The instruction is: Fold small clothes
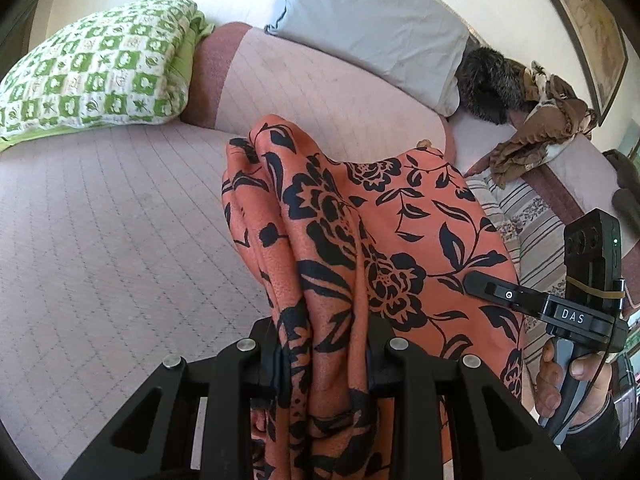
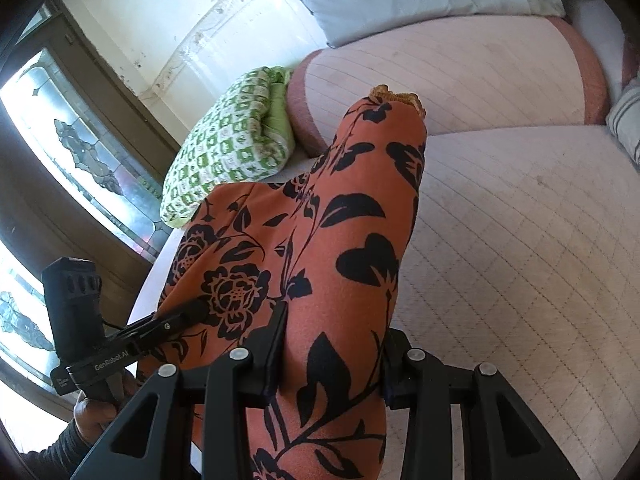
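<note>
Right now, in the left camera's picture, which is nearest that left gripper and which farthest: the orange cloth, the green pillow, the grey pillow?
1. Orange cloth: clamped in the left gripper, bottom centre.
2. Green pillow: on the bed, upper left.
3. Grey pillow: by the wall, top right.

Both wrist views look steeply down, close, sharing the bed (image 1: 100, 220).

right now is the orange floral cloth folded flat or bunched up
Bunched up: the orange floral cloth hangs in loose gathered folds, clamped in both hand-held grippers.
</note>
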Demonstrator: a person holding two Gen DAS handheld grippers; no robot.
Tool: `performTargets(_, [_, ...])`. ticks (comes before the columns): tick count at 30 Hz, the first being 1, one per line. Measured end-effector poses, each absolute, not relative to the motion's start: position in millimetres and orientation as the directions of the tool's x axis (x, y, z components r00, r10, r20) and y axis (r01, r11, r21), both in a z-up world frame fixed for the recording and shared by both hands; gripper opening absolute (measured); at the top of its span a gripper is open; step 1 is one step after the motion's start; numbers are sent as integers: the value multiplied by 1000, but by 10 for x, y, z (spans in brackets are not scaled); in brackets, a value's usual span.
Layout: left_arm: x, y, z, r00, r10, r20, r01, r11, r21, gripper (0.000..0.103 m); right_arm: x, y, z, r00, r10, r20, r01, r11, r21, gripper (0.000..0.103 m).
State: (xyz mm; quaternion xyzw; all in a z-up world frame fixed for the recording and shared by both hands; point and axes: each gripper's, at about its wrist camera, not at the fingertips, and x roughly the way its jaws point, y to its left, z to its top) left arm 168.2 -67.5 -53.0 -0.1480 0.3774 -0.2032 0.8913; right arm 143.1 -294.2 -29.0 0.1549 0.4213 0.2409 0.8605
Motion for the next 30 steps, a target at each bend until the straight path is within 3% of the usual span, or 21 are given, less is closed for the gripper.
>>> performTargets(16, [1805,-802,-1290,546,-471,-693,220,879,-423,31,1580,-3206,-1174,471,528,-707,-214,846,489,40])
performTargets(19, [1783,-736,-1384,527,-466,-711,193,880,-433,40,1628,-3240,-1344,440,489,-754,-162,868,469,50])
performTargets(22, [1656,-545,-1277,541,-460,-704,185,882,-434,48,1558,-3345,-1234,506,418,-754,-121,900,418,51])
performTargets(25, [1544,-365,-1071,601,-429,-674,186,895,-404,48,1457,-3374,-966,585,349,-732,-112,929,353,51])
performTargets(30, [1398,-450,-774,621,-481,-619,284,874,-394,48,1387,-3154,-616,576,497,-649,-233,861,453,59])
